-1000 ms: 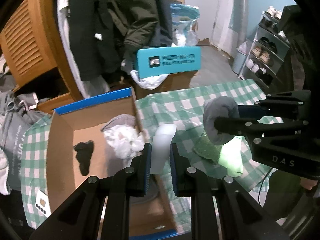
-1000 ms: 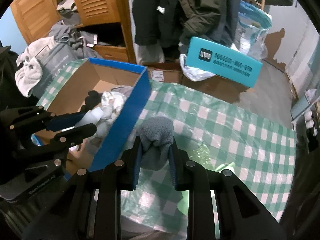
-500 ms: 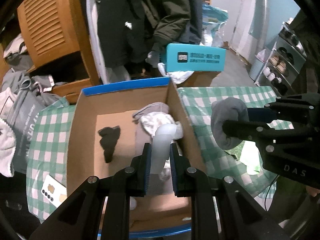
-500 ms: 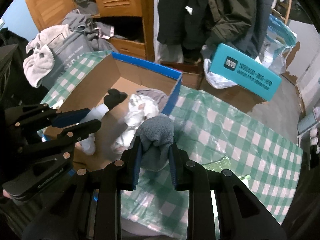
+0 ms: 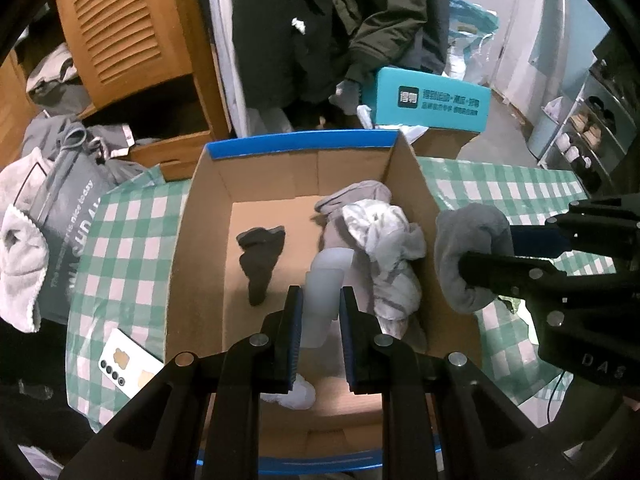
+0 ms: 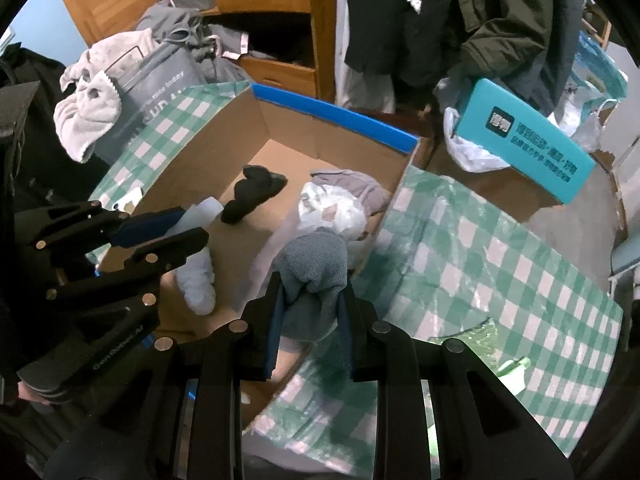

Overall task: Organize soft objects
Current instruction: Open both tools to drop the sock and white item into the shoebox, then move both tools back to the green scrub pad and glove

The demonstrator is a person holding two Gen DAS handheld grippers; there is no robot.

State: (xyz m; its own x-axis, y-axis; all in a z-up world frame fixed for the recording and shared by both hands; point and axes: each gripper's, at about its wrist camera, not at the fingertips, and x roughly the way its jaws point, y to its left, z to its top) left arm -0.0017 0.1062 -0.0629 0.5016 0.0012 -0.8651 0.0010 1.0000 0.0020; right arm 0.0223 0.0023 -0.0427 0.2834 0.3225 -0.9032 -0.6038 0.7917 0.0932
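Cardboard box [image 5: 208,240], on checked desk [image 5: 120,240]: receiving soft items. Left claw [image 5: 319,344], clamping white sock [image 5: 324,292], is hanging over box centre. Right claw [image 6: 308,316], clamping grey sock [image 6: 314,264], is hovering at box's 3 o'clock wall. Advice: release low, into bare floor around 9 o'clock.

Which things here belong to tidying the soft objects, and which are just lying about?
Job:
- cardboard box
- white sock, in left tool
- grey sock, in right tool
- black sock
- white cloth

Lying about:
- teal box
- phone
- hanging coats
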